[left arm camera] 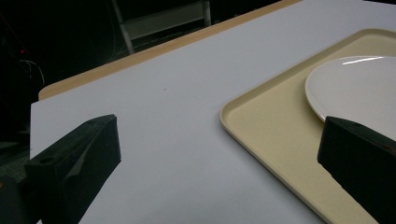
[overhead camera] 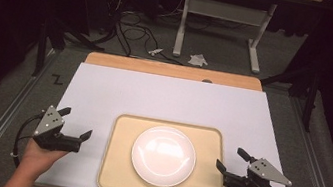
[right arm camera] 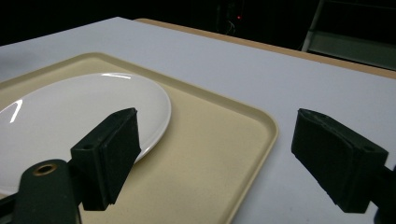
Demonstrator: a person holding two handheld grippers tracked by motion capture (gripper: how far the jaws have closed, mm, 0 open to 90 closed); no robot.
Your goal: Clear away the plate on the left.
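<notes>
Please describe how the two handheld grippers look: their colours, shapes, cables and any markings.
The left gripper and the right gripper match: black bodies, each with two blocky black jaws. On top of each sits a grey three-cornered plate with small dark dots. Thin black cables trail from both. In the right gripper view a brass-coloured ring shows on one jaw arm. The forearms carry no sleeves.

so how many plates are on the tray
1. The white plate sits in the middle of the beige tray, between the two open tongs and touching neither. Nothing on the tray could hide another.

High view: overhead, facing forward and down. Claw views: low, close, converging from either side on the shared tray point(overhead camera: 113, 176) and plate point(overhead camera: 163, 156).
</notes>
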